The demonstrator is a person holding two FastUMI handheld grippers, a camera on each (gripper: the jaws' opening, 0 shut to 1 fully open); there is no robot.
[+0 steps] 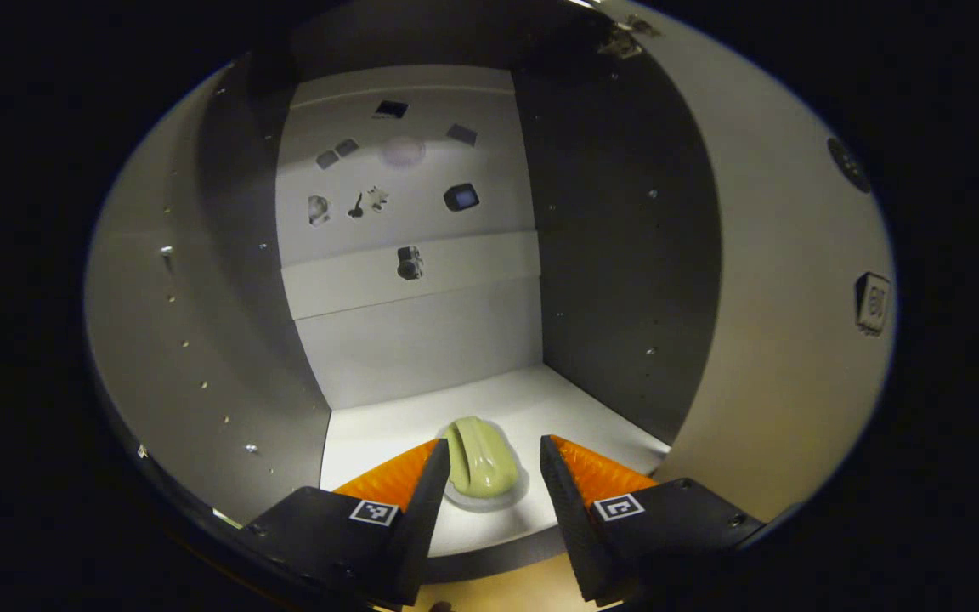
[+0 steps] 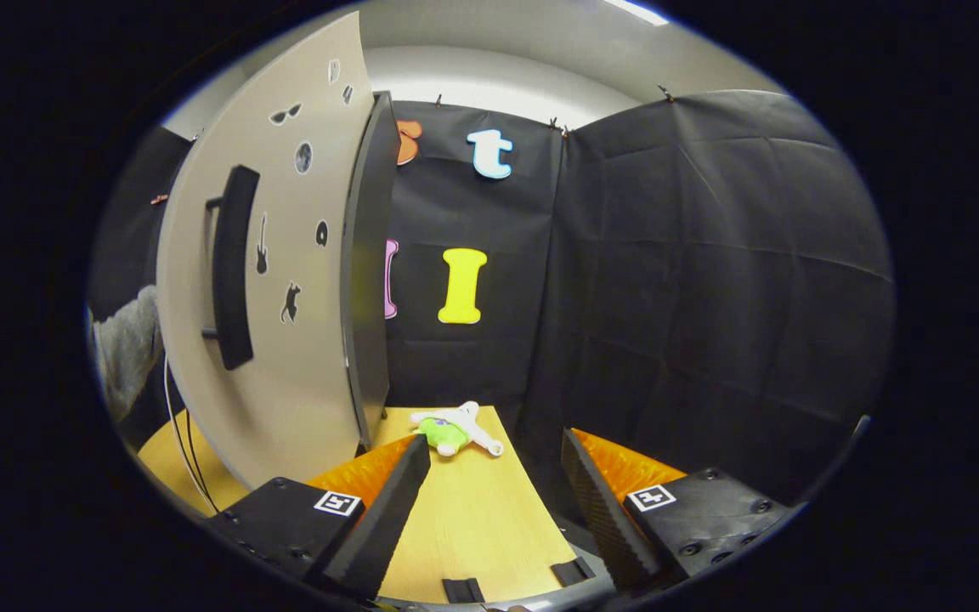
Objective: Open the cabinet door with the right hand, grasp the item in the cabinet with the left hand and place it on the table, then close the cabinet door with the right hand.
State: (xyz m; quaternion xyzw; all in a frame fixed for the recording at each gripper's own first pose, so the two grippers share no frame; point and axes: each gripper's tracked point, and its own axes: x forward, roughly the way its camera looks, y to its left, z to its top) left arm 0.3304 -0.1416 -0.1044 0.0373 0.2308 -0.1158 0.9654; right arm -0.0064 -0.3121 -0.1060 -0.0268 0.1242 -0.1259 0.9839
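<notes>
The pale green item (image 1: 479, 457), a rounded, glossy lump resting on a small white disc, is seen at the lower centre of the left gripper view, lying on the white floor of the cabinet (image 1: 591, 408) near its front edge. The left gripper (image 1: 489, 466) is held just in front of it with its fingers spread wide, one to each side of the item and apart from it, nothing yet grasped. From its smooth, folded surface the item is judged to be light and probably soft or rubbery, perhaps a little slippery; a hold across its narrow middle, low on the body, is thought safest, and whether the disc beneath would lift with it cannot be told. In the right gripper view the cabinet door (image 2: 285, 280) is shown swung open at the left of the frame, its dark handle (image 2: 231, 268) untouched, while the right gripper (image 2: 494, 476) hangs empty and wide open over the yellow bench (image 2: 472, 518), where a small green and white toy (image 2: 454, 430) lies at the far end.
</notes>
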